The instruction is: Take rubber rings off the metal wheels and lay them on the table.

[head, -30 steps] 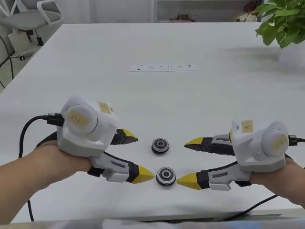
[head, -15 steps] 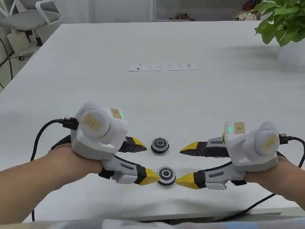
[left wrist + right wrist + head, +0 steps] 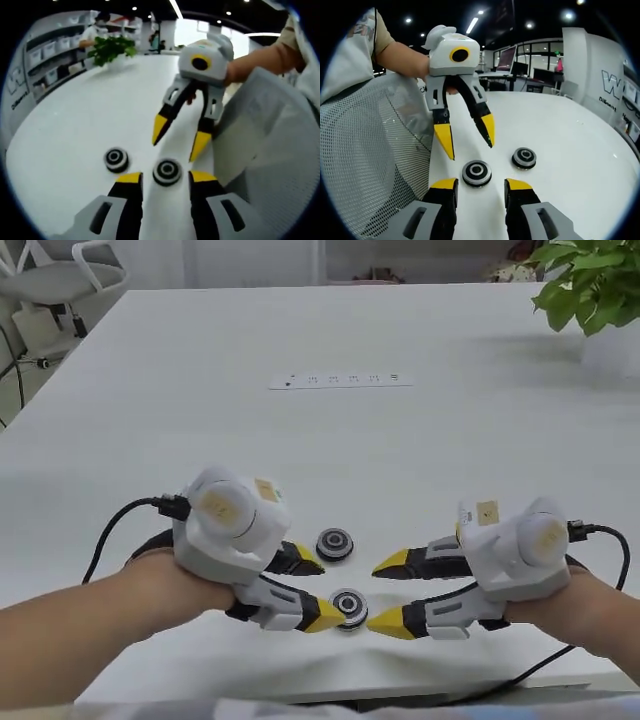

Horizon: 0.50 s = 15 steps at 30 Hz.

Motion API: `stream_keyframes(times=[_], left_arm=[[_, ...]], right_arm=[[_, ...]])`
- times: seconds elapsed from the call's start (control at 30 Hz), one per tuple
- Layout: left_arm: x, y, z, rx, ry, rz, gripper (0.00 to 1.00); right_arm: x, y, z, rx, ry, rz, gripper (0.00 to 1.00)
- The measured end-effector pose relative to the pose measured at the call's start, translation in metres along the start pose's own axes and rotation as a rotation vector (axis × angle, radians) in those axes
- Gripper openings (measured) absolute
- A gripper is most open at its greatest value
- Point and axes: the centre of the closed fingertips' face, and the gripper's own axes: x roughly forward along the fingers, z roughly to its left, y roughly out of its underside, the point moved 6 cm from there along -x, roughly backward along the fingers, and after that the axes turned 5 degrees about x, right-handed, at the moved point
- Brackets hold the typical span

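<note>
Lying in the lower middle of the head view, a small round metal wheel with a black rubber ring (image 3: 348, 606) sits on the white table (image 3: 400, 460). The left gripper with yellow tips (image 3: 318, 590) and the right gripper with yellow tips (image 3: 383, 592) point at it from each side, both spread wide and holding nothing. A second wheel just like it (image 3: 335, 544) rests just above it.

A large W is showing on a wall panel (image 3: 610, 80) far right of the right gripper (image 3: 481, 185), smaller lettering beneath it too blurred to read.
</note>
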Motion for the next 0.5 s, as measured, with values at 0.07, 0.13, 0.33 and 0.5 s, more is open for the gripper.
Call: stream_keyframes(times=[0.07, 0.13, 0.33, 0.5], left_arm=[[0.002, 0.001, 0.000, 0.007, 0.004, 0.009, 0.36], [0.004, 0.002, 0.000, 0.010, 0.007, 0.017, 0.35], [0.009, 0.002, -0.002, 0.016, 0.018, 0.022, 0.30], [0.015, 0.001, -0.005, 0.020, 0.030, 0.024, 0.26]], right_arm=[[0.001, 0.001, -0.001, 0.004, -0.002, 0.006, 0.34], [0.001, 0.002, -0.001, 0.009, -0.005, 0.009, 0.34], [0.003, 0.004, -0.002, 0.022, -0.012, 0.012, 0.33], [0.004, 0.005, -0.001, 0.022, -0.018, 0.017, 0.33]])
